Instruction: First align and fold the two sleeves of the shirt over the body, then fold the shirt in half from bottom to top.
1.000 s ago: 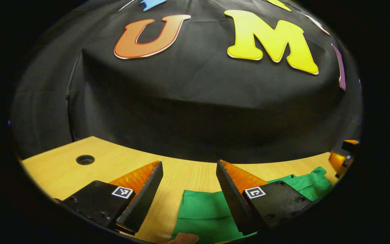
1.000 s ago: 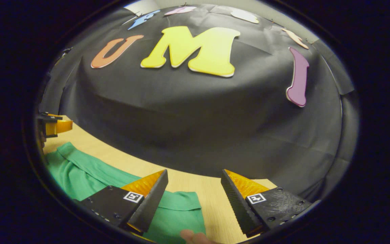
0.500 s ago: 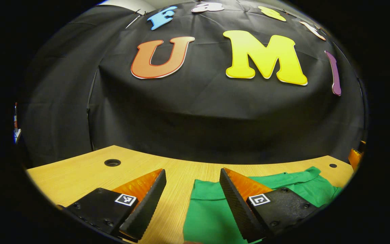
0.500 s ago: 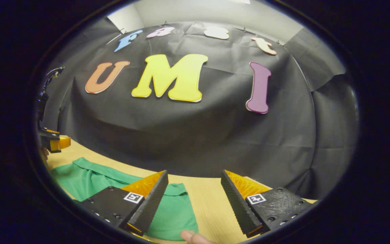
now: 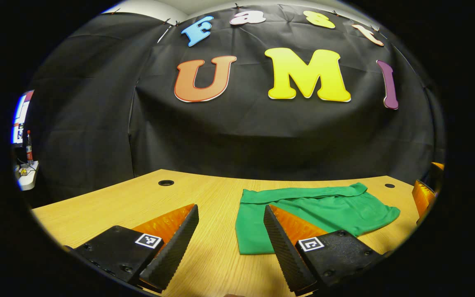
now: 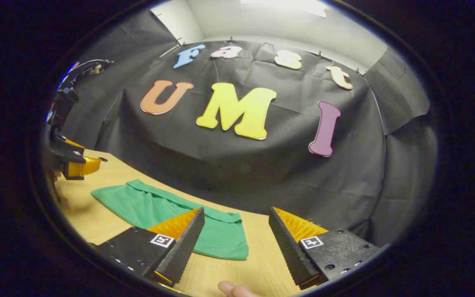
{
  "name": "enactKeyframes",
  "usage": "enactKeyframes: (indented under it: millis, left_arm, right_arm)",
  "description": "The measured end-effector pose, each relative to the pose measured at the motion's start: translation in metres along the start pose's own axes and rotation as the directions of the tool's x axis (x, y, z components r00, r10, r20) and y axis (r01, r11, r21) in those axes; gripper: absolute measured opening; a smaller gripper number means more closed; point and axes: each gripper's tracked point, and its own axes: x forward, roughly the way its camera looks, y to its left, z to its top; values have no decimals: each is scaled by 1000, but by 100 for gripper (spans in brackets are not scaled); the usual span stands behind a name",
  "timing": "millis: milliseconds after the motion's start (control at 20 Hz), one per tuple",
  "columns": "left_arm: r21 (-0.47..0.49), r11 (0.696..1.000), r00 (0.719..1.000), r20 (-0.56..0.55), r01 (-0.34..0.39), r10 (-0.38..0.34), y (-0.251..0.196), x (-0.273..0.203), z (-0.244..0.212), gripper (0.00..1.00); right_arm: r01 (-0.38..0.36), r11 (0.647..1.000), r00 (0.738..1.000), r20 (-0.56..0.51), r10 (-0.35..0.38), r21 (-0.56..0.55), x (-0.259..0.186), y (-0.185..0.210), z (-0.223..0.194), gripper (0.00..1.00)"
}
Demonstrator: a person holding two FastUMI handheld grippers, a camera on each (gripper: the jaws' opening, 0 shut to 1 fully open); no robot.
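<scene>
Green shirt (image 5: 316, 210) lay folded flat on the wooden bench (image 5: 109, 202) near the black cloth wall, left claw (image 5: 231, 247) held above the bench, jaws apart and empty, right claw (image 6: 235, 247) likewise apart, clear of the shirt.

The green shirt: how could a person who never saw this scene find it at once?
Look at the light wooden table before the black cloth wall. The folded green fabric shirt lies flat on it, a compact bundle. It is the sole soft green thing on the bare wood.

No legible txt, only coded marker squares.
</scene>
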Motion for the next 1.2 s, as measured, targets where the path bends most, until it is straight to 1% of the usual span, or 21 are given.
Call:
enactKeyframes:
  millis: [100,150,200,300,350,400,500,600,750,800,900,950,1050,1150,1200]
  left_arm:
    - [6,1000,999,30,-13,13,4,-23,7,100]
    - [1,1000,999,36,-5,5,0,-34,7,100]
    - [5,1000,1000,28,4,-4,-4,-44,4,100]
    - [29,1000,1000,7,9,-9,-10,-67,-3,100]
    - [51,999,1000,25,13,-14,-15,-79,2,100]
    - [65,998,999,51,10,-14,-16,-90,6,100]
    - [35,999,997,63,36,-39,-27,-115,12,100]
    - [7,999,998,46,48,-49,-36,-141,12,100]
    - [-30,997,997,41,69,-68,-49,-172,38,100]
    - [-32,996,996,43,81,-80,-54,-177,51,100]
    - [-38,993,994,29,108,-107,-64,-188,72,100]
    - [-37,993,994,17,110,-109,-66,-194,80,100]
    - [-35,995,995,5,99,-99,-68,-206,92,100]
    - [-19,994,994,-2,112,-112,-74,-216,101,100]
    - [-14,993,993,-2,120,-120,-77,-220,103,100]
  right_arm:
    - [0,1000,1000,23,0,-10,-23,-7,5,96]
    - [-4,1000,999,33,4,7,-33,-7,7,95]
    - [-4,999,999,37,2,41,-44,-12,9,96]
    - [-22,996,999,29,20,87,-66,-13,9,94]
    - [-31,997,999,21,30,77,-76,-18,6,95]
    - [-23,998,999,37,21,54,-89,-24,10,96]
    - [1,1000,996,91,-3,25,-116,-39,30,95]
    - [-31,1000,994,104,31,1,-146,-37,48,96]
    - [-54,998,995,87,54,-11,-185,-44,71,96]
    - [-53,999,996,72,53,-13,-195,-47,75,94]
    - [-37,999,999,35,37,-13,-210,-58,85,95]
    - [-35,999,999,19,35,4,-215,-63,92,95]
    - [-54,997,998,-6,55,62,-226,-68,104,96]
    - [-72,992,996,-40,76,99,-233,-76,108,94]
    - [-61,993,996,-52,67,105,-234,-84,109,95]
